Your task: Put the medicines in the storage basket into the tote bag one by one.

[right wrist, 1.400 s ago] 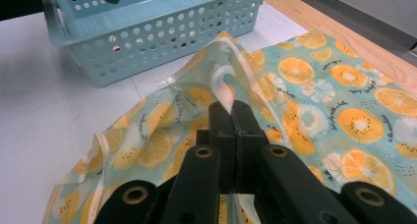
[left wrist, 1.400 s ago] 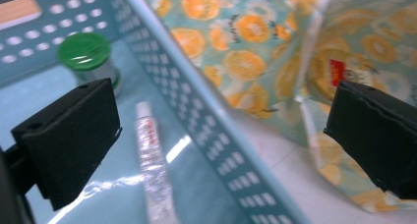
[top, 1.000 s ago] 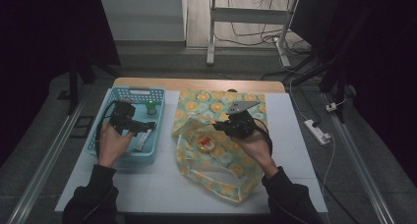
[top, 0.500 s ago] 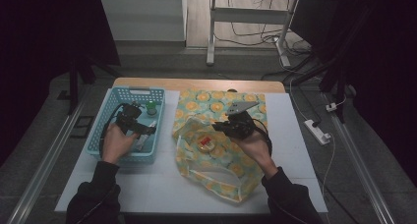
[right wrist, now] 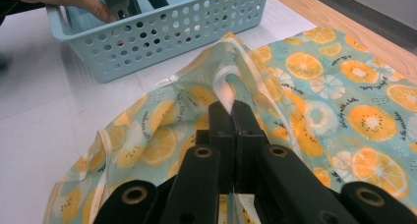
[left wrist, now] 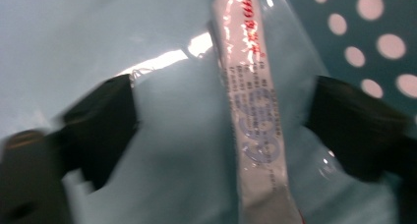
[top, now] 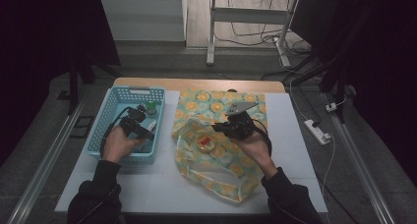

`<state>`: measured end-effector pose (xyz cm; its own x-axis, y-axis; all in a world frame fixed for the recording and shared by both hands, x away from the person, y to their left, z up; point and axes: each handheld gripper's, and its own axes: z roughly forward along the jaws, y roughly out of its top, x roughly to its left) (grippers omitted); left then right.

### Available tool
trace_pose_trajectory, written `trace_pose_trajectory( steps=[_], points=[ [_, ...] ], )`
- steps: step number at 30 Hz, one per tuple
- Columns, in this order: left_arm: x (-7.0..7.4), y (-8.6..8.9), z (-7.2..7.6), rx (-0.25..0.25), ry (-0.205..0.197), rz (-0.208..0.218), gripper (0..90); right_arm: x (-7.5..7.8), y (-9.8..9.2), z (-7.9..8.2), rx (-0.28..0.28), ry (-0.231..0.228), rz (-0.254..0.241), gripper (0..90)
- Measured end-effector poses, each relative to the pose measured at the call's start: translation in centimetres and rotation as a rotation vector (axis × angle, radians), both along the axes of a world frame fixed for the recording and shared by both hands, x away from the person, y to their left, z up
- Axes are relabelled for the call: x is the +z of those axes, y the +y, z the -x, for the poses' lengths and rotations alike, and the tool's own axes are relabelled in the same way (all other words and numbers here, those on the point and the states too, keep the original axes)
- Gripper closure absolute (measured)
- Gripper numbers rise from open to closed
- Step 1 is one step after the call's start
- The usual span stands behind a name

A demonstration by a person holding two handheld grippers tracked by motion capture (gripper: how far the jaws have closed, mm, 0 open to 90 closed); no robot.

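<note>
The left gripper (left wrist: 223,130) hangs low inside the light blue perforated plastic basket (top: 110,117), its 2 fingers (left wrist: 101,126) apart and just closing around a slim white plastic tube with red and blue print (left wrist: 255,130), not yet pressing it. The tube lies flat on the basket floor; it looks light, soft and slick, so mid-body is the best hold. The right gripper (right wrist: 234,111) pinches the rim of the orange-slice-print fabric bag (top: 216,150) on the white table (top: 147,184), holding it open.
</note>
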<state>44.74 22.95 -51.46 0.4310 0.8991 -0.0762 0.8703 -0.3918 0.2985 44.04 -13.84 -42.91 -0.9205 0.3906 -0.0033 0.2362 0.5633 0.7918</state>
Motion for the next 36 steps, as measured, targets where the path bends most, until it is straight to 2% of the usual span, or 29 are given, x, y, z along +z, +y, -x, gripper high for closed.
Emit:
trace_pose_trajectory(
  steps=[1, 5, 14, 18, 26, 28, 32, 36],
  points=[
    [0.1, -0.1, 0.0, -0.005, -0.003, -0.006, 30.3, 0.0, 0.0, 0.0, -0.002, -0.001, 0.000, 89.8],
    [0.2, 0.1, 0.1, -0.007, -0.009, 0.031, 47.1, 0.1, -0.1, 0.0, -0.005, -0.003, -0.004, 89.8],
    [0.3, 0.0, 0.2, -0.015, -0.012, 0.041, 65.9, 0.1, -0.1, 0.0, -0.006, -0.003, -0.005, 89.8],
    [0.3, 0.0, 0.2, -0.006, -0.013, 0.039, 69.9, 0.1, -0.1, 0.0, -0.007, -0.002, -0.004, 89.8],
    [0.4, 0.0, 0.2, 0.012, -0.013, 0.038, 71.5, 0.1, -0.2, 0.0, -0.007, -0.003, -0.004, 89.8],
    [0.6, 0.0, 0.2, 0.015, -0.029, 0.035, 71.5, 0.1, -0.2, 0.0, -0.009, -0.002, -0.005, 89.9],
    [1.4, 0.4, 0.5, 0.044, -0.079, 0.067, 71.5, 0.2, -0.4, 0.0, -0.009, -0.004, -0.007, 89.9],
    [2.4, 0.9, 0.9, 0.052, -0.146, 0.121, 71.5, 0.2, -0.4, 0.0, -0.011, -0.006, -0.012, 89.9]
  ],
)
